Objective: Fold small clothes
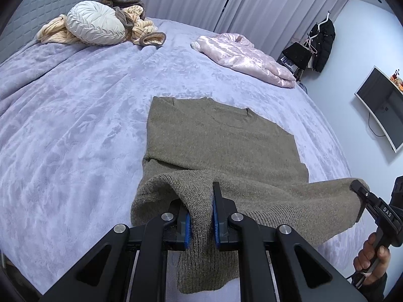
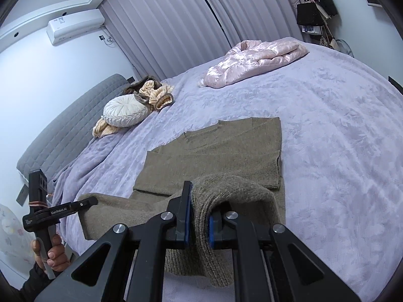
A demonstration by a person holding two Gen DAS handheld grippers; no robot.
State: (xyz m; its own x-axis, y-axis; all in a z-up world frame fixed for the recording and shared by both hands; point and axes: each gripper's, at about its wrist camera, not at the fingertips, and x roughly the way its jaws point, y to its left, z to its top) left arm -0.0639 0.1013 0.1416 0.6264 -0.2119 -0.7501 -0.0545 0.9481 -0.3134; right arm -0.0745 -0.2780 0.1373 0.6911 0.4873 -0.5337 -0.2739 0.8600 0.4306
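The left gripper (image 1: 201,216) has its blue pads pinched on the near hem of an olive-brown sweater (image 1: 221,136), the knit bunched between them. The right gripper (image 2: 200,224) pinches the same hem further along, so the edge hangs lifted between the two while the rest of the sweater lies flat on the lavender blanket (image 1: 75,125) covering the bed. Both tools tilt downward toward the bed. The person's right hand (image 1: 372,256) wraps its handle from below; the left hand (image 2: 50,254) does likewise. A pink jacket (image 2: 254,60) and a round cushion (image 1: 97,22) lie farther back.
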